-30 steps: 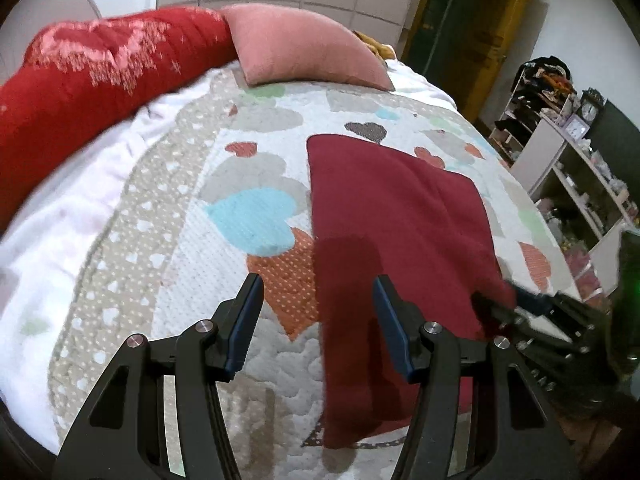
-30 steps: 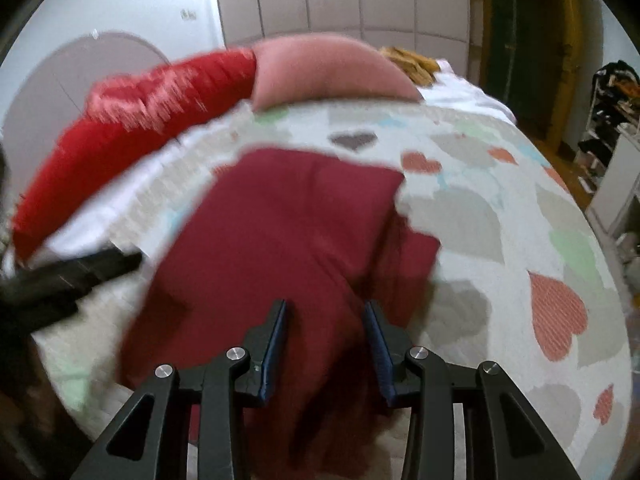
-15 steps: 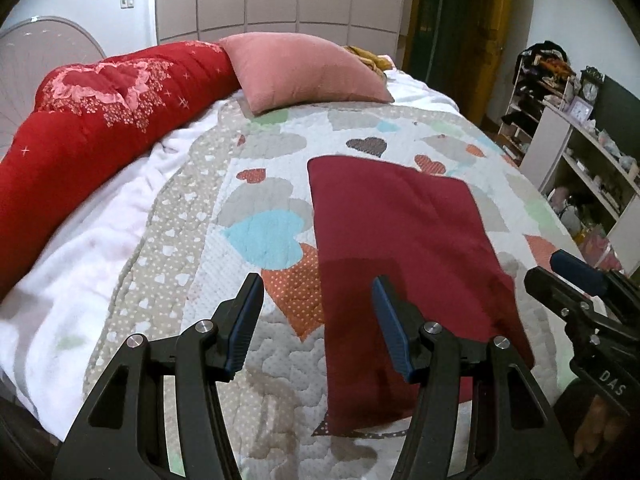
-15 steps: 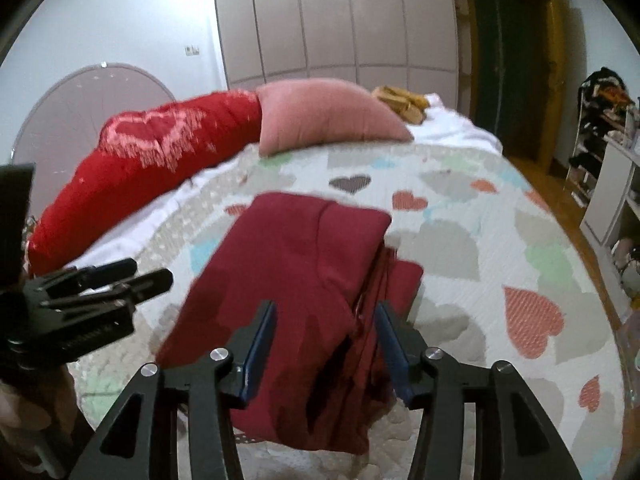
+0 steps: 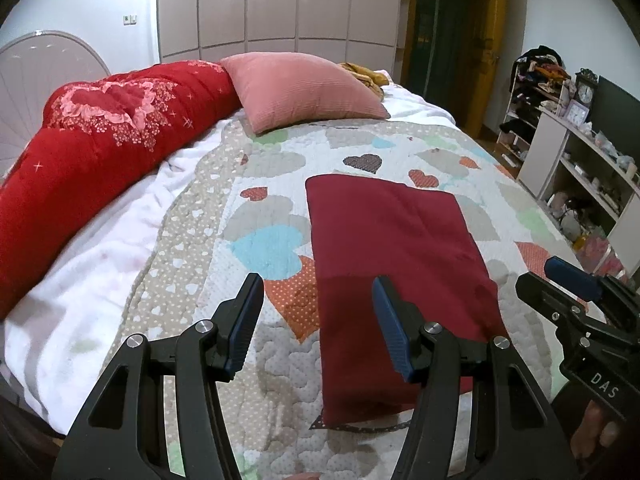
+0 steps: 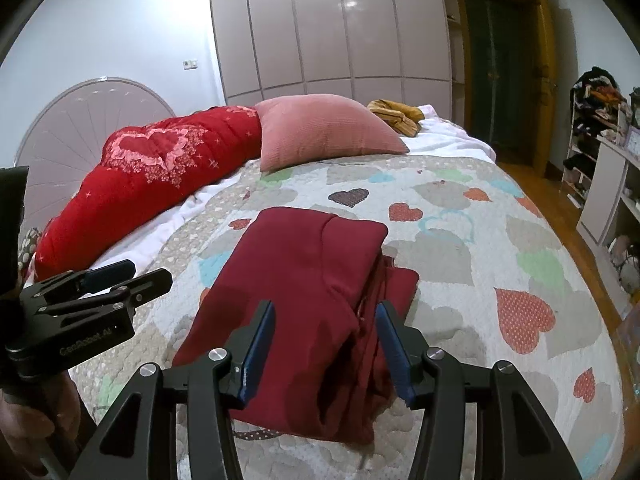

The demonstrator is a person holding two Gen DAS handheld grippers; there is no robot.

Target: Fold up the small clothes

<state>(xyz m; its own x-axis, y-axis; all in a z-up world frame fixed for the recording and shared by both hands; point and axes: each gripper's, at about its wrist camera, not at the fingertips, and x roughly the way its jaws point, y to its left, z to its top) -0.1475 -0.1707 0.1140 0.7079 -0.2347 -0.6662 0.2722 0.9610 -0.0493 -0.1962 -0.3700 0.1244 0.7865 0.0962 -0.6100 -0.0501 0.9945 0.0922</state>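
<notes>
A dark red garment (image 5: 396,264) lies folded into a long rectangle on the heart-patterned quilt (image 5: 264,240). In the right wrist view the garment (image 6: 304,280) shows stacked layers along its right edge. My left gripper (image 5: 318,312) is open and empty, held above the garment's near left edge. My right gripper (image 6: 326,340) is open and empty, held above the garment's near end. Each gripper also shows in the other's view, the right one (image 5: 572,284) beside the garment's right side and the left one (image 6: 108,276) to its left.
A red quilted blanket (image 5: 92,136) and a pink pillow (image 5: 304,88) lie at the head of the bed. A yellow cloth (image 6: 396,114) lies behind the pillow. White shelves (image 5: 580,168) with clutter stand to the right of the bed.
Both grippers have pulled back and risen from the garment, which now lies still and folded. The right gripper has opened a little wider.
</notes>
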